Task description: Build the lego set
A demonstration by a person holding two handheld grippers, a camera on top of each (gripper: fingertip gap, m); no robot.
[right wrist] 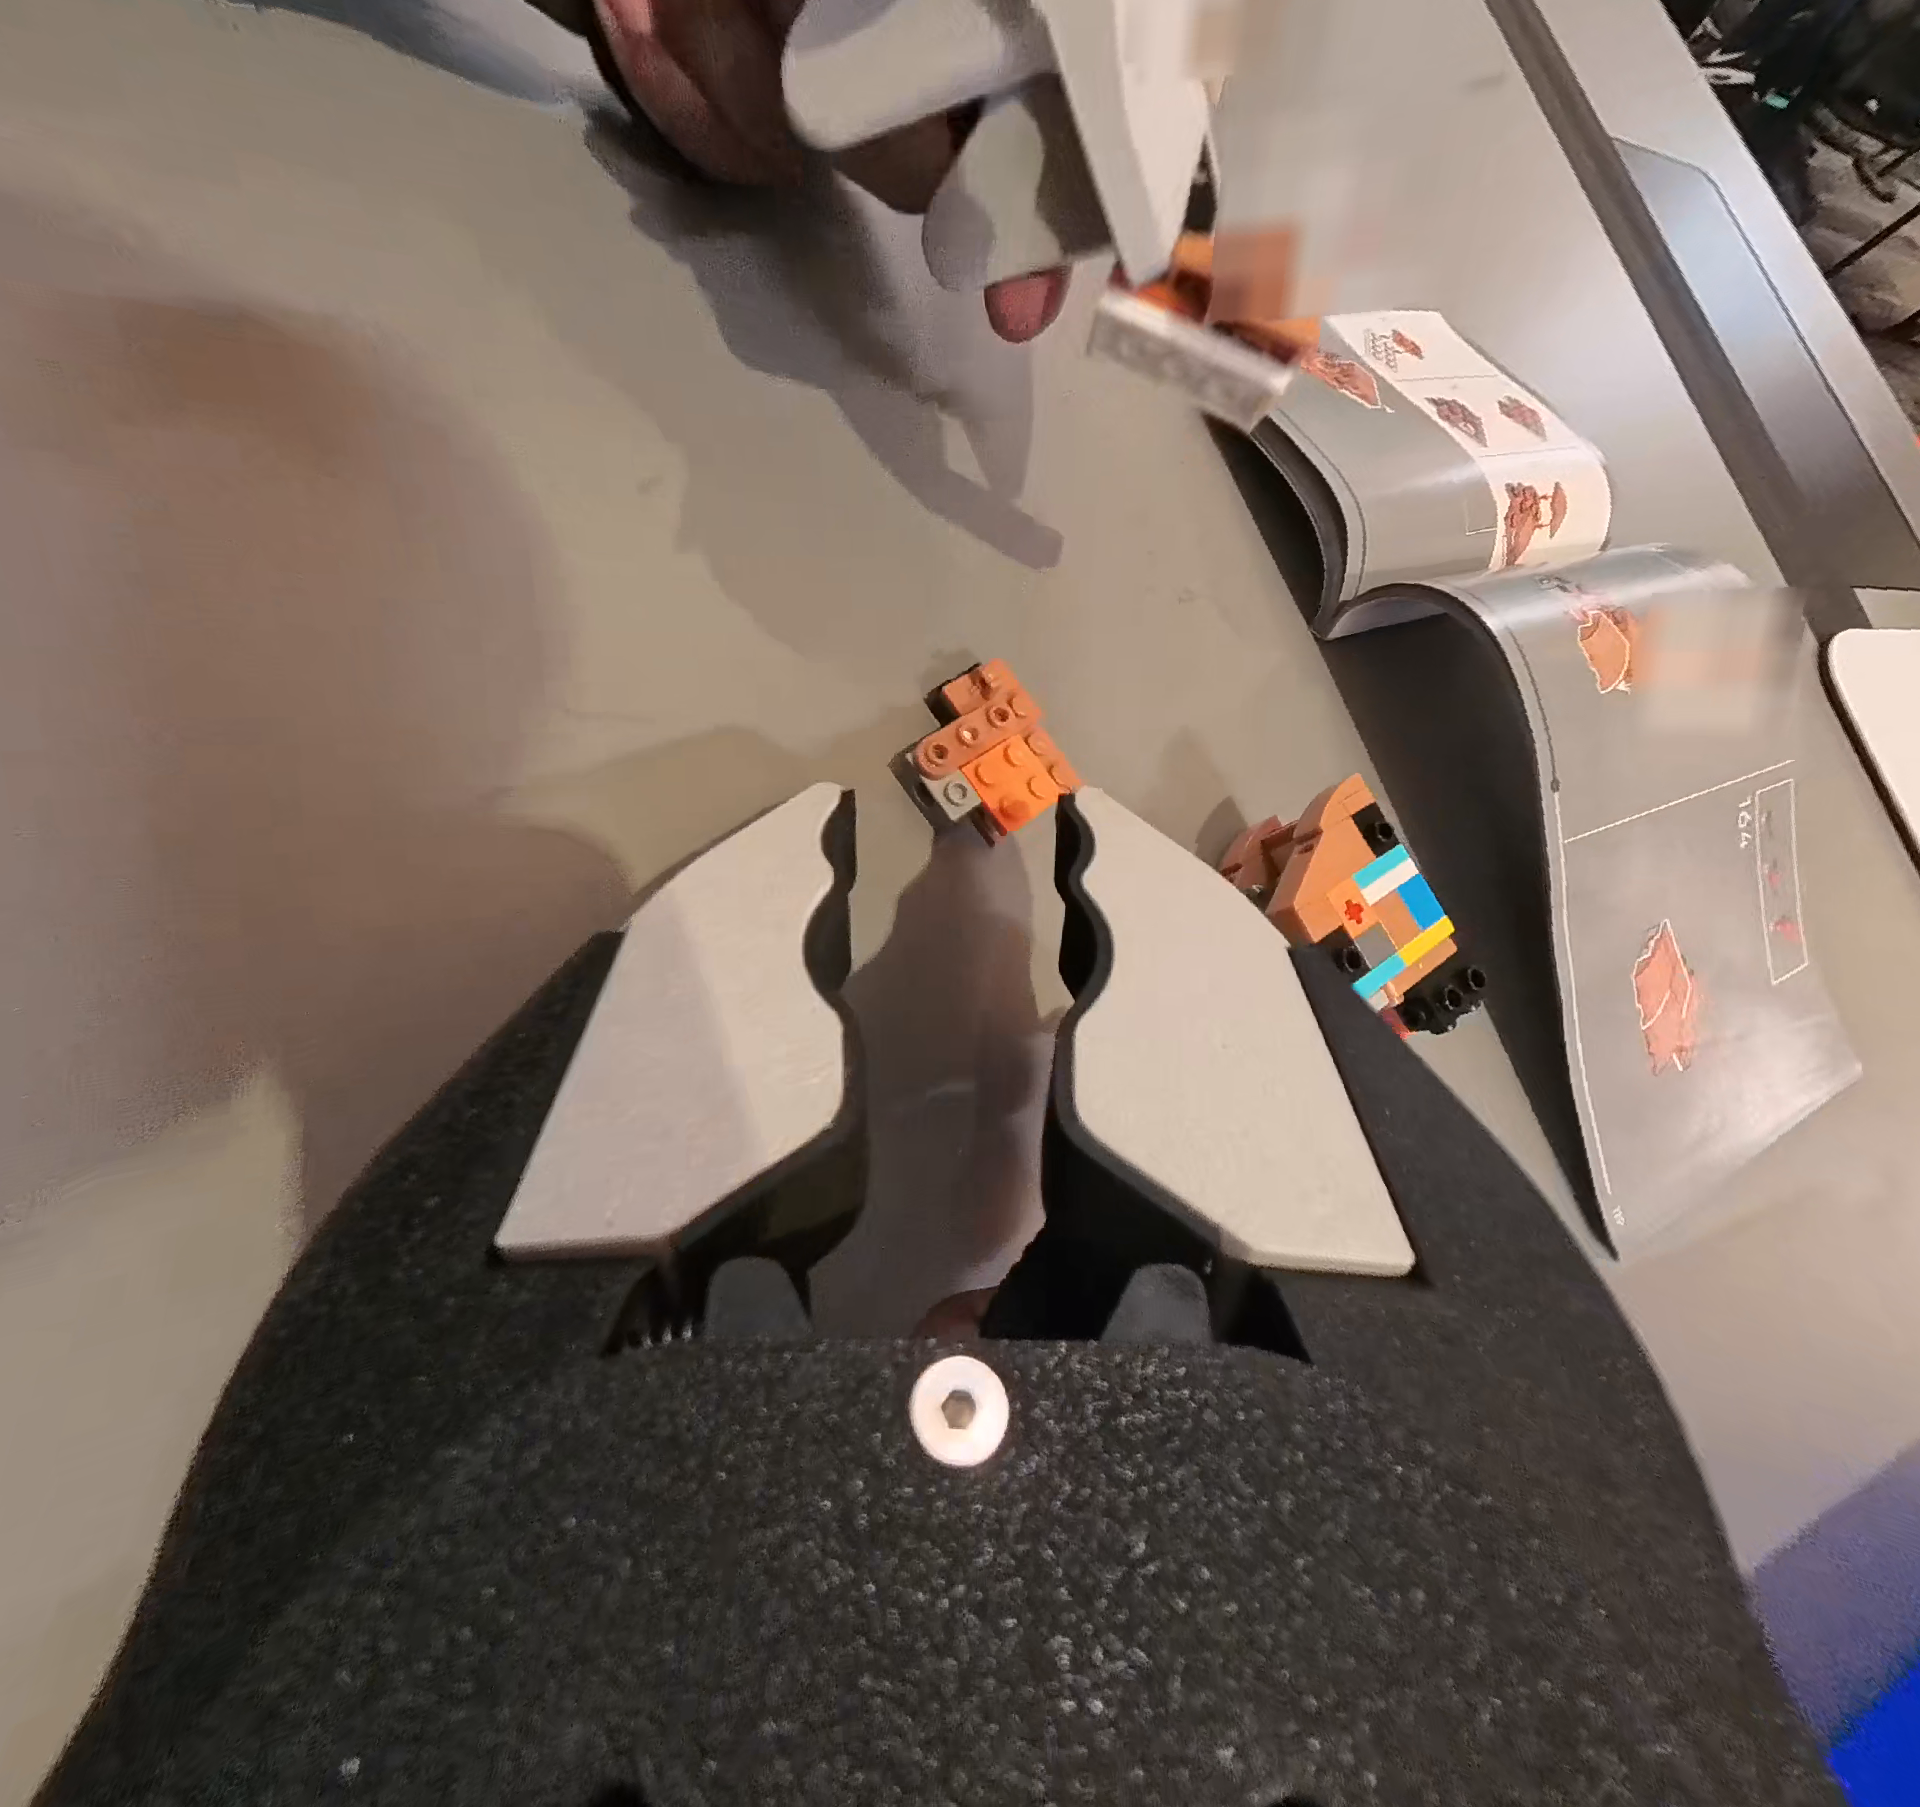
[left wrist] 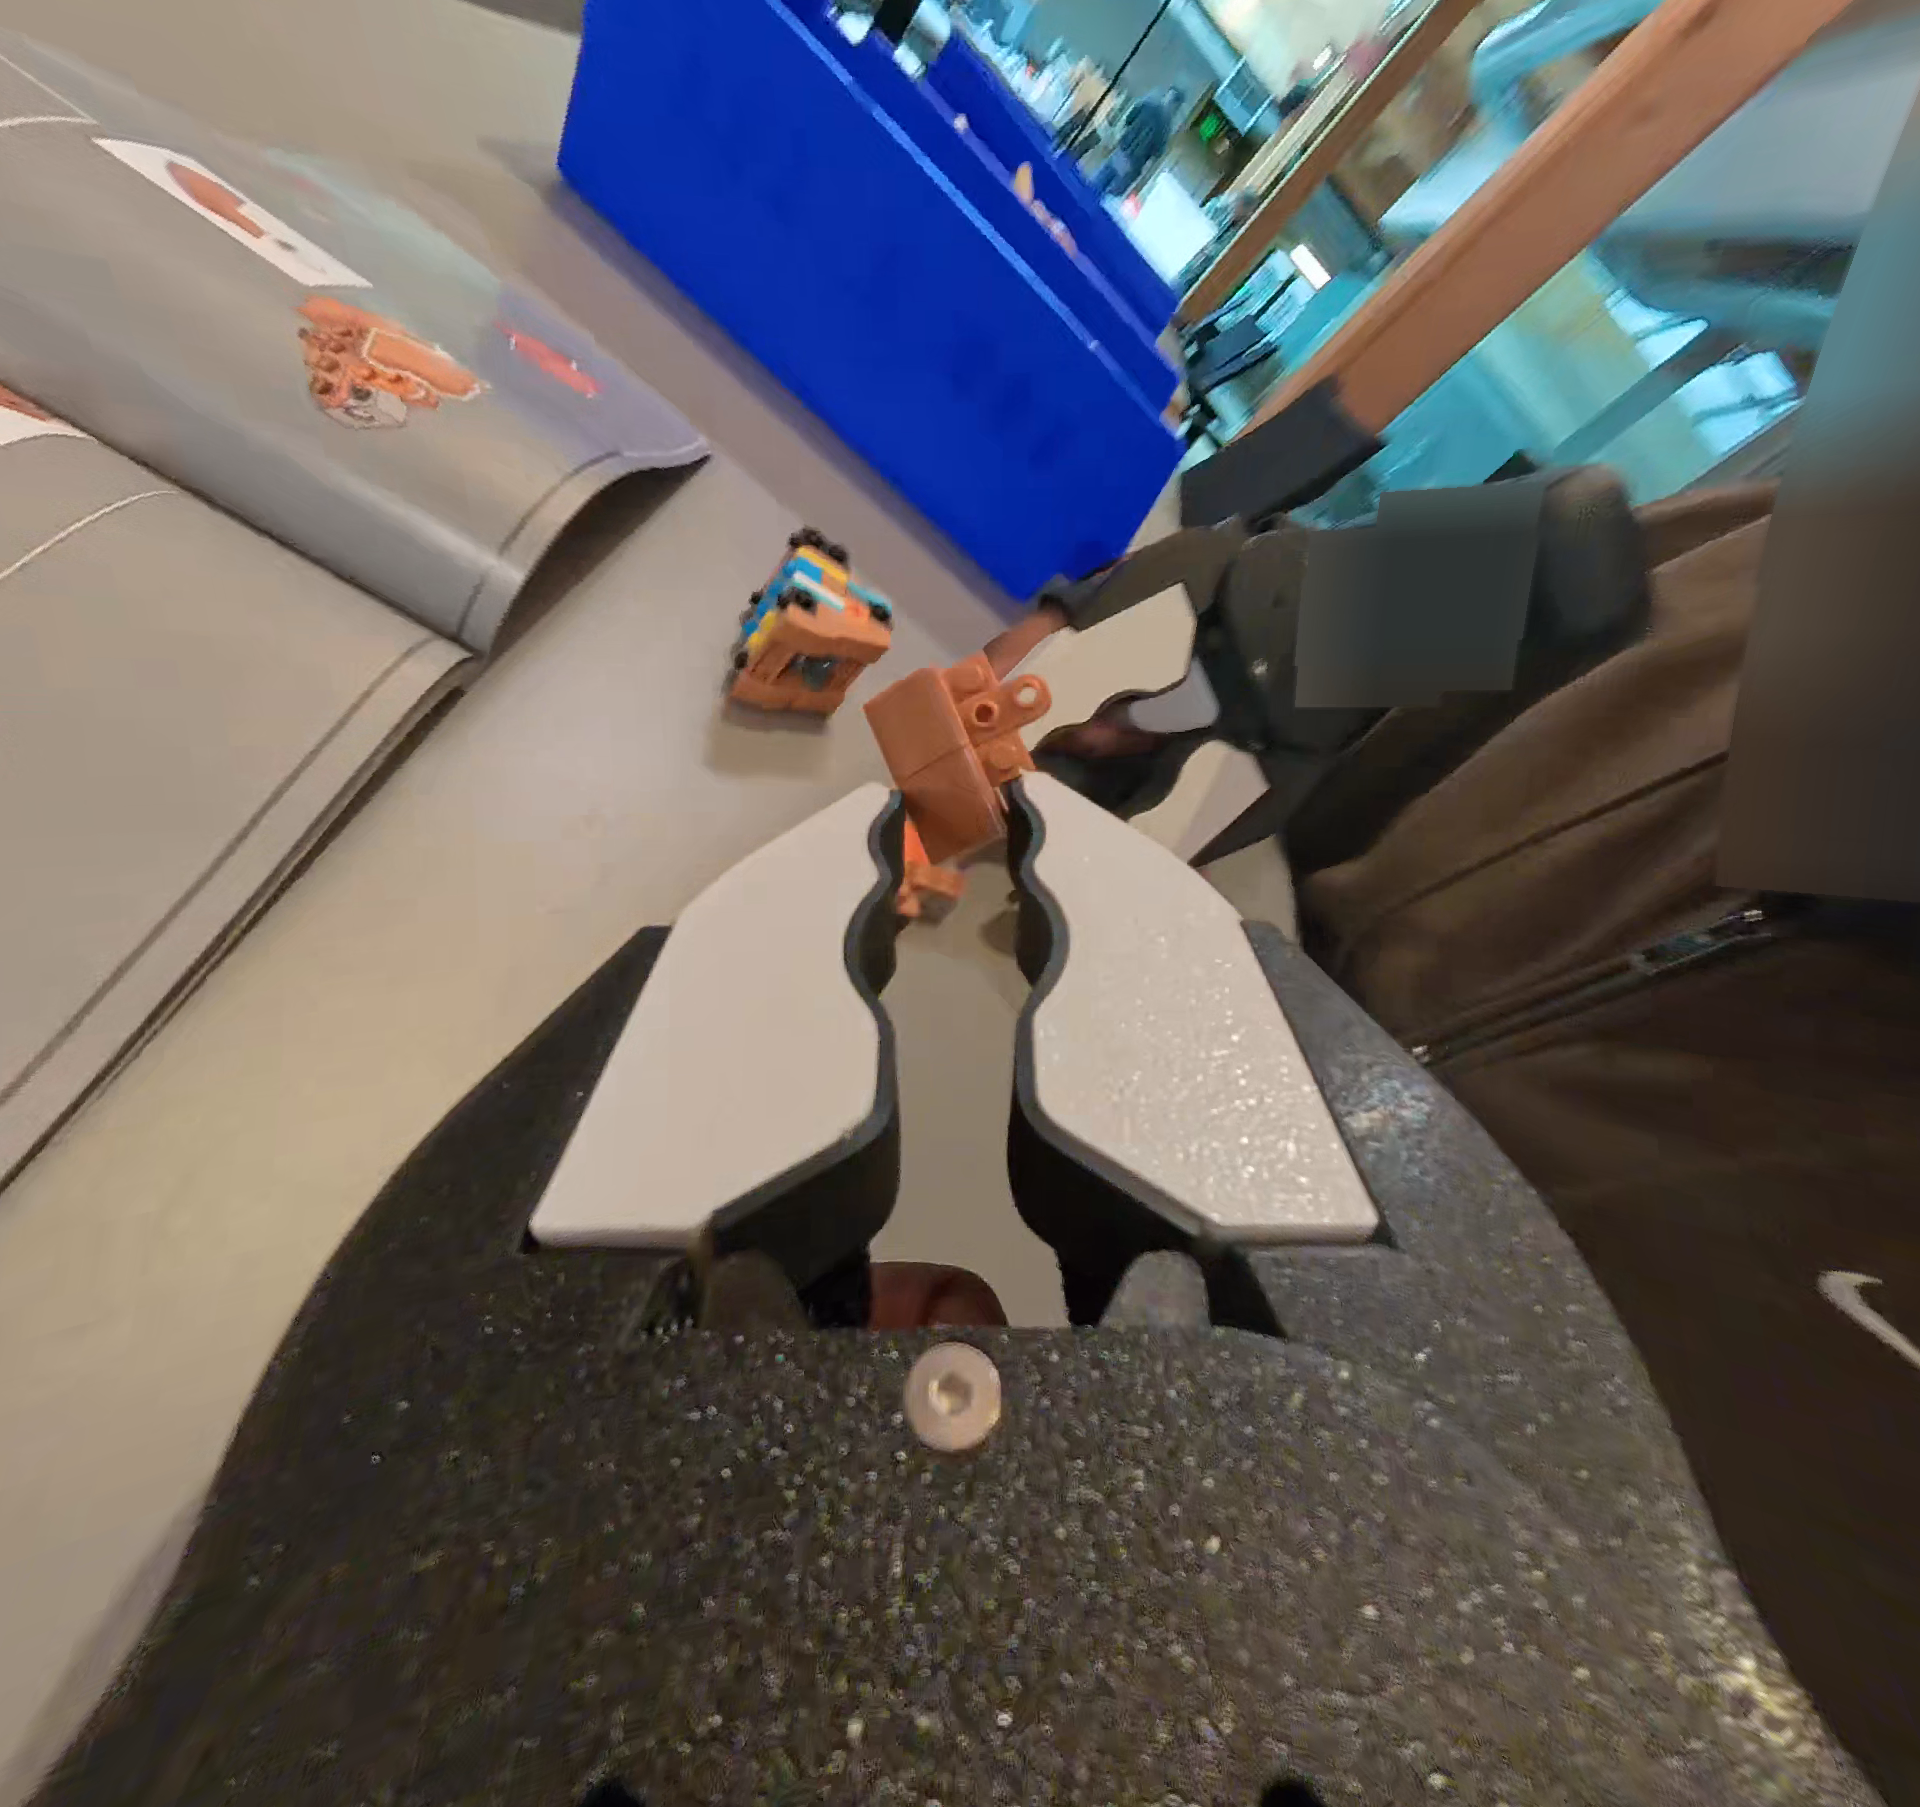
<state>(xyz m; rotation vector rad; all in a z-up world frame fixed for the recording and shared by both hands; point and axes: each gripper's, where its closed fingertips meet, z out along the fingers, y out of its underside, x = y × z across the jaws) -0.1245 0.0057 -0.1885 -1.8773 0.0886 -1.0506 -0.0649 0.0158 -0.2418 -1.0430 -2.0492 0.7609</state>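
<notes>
My left gripper (left wrist: 951,801) is shut on a brown lego assembly (left wrist: 935,739) and holds it above the table. In the right wrist view this assembly (right wrist: 1226,303) is blurred at the top, with a pale grey part under it, between the left gripper's fingers (right wrist: 1101,147). My right gripper (right wrist: 956,807) is open and empty, low over the table. A small orange and brown assembly (right wrist: 987,760) lies just ahead of its tips. A multi-coloured lego block (right wrist: 1351,905) lies to its right; it also shows in the left wrist view (left wrist: 810,635).
An open instruction booklet (right wrist: 1662,874) lies at the right of the grey table (right wrist: 416,614); it also shows in the left wrist view (left wrist: 312,355). A blue bin (left wrist: 862,251) stands at the back. A person's hand (right wrist: 707,43) holds the left gripper. There is about 9 cm between the tips of the two grippers. About 5 cm separates my right fingertips from the multi-coloured lego block (right wrist: 1351,905). It is also in sight in the left wrist view (left wrist: 850,613).
</notes>
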